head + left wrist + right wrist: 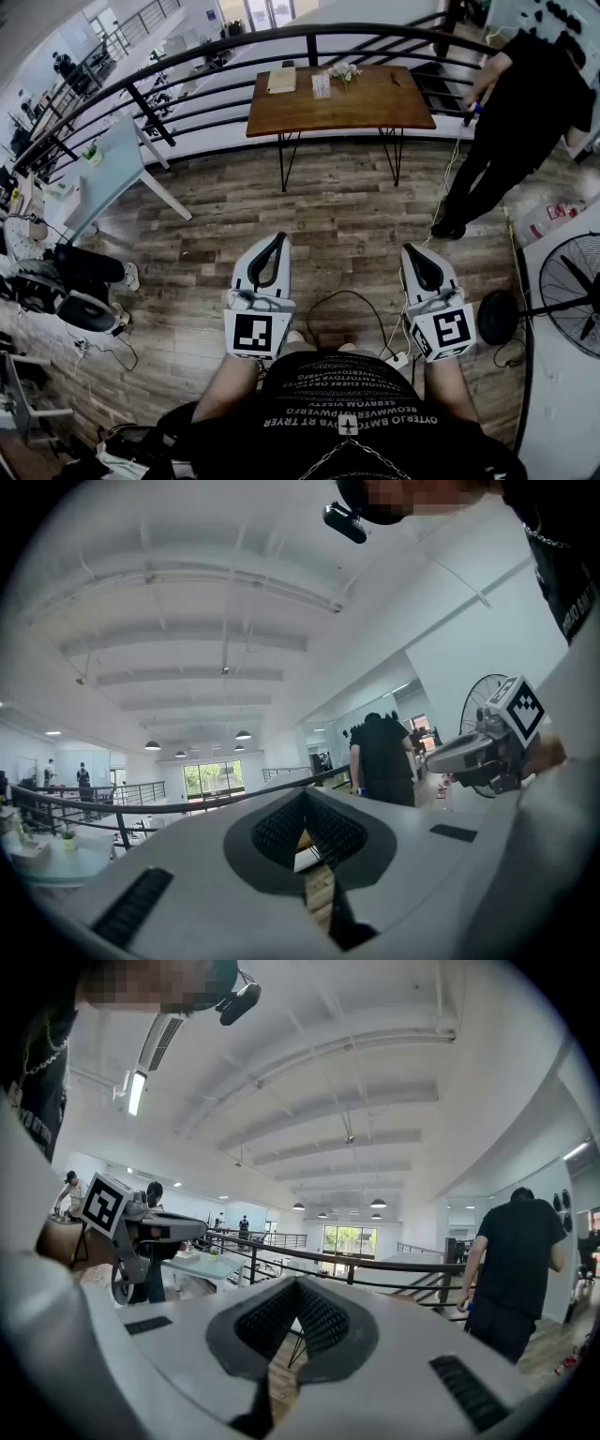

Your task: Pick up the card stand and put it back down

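The left gripper (pixel 278 240) and the right gripper (pixel 412 250) hover side by side over the plank floor (pixel 337 202). Each has its jaws pressed together with nothing between them. The card stand (pixel 322 85) stands on the wooden table (pixel 375 108), well ahead of the 2 grippers. A person in black (pixel 525 112) stands ahead-right of the right gripper.

I couldn't tell apart the small items (pixel 322 84) on the far table (pixel 375 108); the frame's right edge cropped the fan (pixel 574 292).
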A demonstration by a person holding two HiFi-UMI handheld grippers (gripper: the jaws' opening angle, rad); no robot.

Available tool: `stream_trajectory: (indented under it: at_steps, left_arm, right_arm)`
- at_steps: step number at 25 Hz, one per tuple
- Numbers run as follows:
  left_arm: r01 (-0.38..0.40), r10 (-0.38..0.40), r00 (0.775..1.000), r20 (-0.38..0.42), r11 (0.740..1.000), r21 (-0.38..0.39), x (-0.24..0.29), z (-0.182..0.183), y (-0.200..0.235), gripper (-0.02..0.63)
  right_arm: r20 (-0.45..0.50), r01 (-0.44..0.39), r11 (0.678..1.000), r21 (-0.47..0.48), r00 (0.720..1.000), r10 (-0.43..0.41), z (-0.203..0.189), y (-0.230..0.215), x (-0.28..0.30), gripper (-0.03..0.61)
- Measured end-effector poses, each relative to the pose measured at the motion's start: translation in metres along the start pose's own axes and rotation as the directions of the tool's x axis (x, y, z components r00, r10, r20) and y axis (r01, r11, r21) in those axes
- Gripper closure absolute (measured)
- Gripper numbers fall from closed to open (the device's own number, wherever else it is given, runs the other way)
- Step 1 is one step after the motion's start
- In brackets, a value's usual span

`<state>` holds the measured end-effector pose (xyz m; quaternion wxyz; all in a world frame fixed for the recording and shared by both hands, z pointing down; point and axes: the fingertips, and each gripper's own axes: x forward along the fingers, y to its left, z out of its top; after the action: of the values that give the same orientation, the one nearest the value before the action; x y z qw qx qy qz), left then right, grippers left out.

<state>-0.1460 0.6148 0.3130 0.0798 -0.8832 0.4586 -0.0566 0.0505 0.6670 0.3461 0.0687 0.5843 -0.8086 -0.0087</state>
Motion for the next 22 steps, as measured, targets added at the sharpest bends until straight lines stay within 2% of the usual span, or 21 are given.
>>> stream_trajectory:
  at_steps: [9, 14, 19, 22]
  left_arm:
    - [0.005, -0.004, 1.0, -0.013, 1.0, 0.019, 0.009, -0.009, -0.009, 0.591]
    - [-0.009, 0.009, 1.0, -0.005, 0.999, 0.038, 0.031, -0.019, 0.008, 0.591]
    - [0.013, -0.012, 1.0, -0.022, 0.998, 0.068, 0.065, -0.034, 0.028, 0.591]
    - [0.037, -0.037, 0.999, -0.007, 0.998, 0.048, 0.087, -0.037, 0.044, 0.591]
  right_arm:
    - [-0.015, -0.037, 0.998, 0.042, 0.999, 0.038, -0.014, -0.006, 0.005, 0.563]
    - [-0.024, -0.049, 0.998, 0.038, 0.998, 0.05, -0.022, -0.002, 0.032, 0.563]
    - [-0.011, -0.047, 0.998, 0.031, 0.999, 0.048, -0.02, -0.005, 0.067, 0.563]
    - [-0.024, -0.036, 0.999, 0.02, 0.999, 0.037, -0.021, -0.007, 0.092, 0.563]
